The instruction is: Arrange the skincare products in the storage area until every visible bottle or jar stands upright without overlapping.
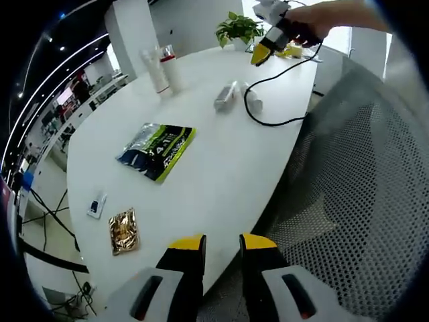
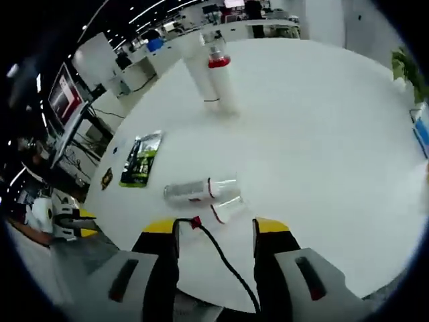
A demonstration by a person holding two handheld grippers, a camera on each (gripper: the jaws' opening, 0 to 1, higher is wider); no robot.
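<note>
Two bottles stand upright at the far side of the white table (image 1: 221, 174): a white tube (image 1: 153, 67) and a bottle with a red band (image 1: 171, 64). A silver bottle (image 1: 226, 95) and a small clear bottle (image 1: 253, 99) lie on their sides near the middle. My left gripper (image 1: 222, 245) is open at the near table edge, far from them. A hand holds my right gripper (image 1: 263, 52) above the far edge. In the right gripper view, my right gripper (image 2: 216, 228) is open just short of the lying silver bottle (image 2: 191, 191) and clear bottle (image 2: 228, 208). Beyond stand the tube (image 2: 200, 70) and red-banded bottle (image 2: 221, 80).
A black cable (image 1: 268, 100) loops beside the lying bottles and runs between the right jaws (image 2: 221, 261). A green-black packet (image 1: 157, 151), a gold sachet (image 1: 124, 230) and a small card (image 1: 97, 206) lie on the table. A mesh chair (image 1: 362, 201) is on the right; a potted plant (image 1: 239, 28) is at the back.
</note>
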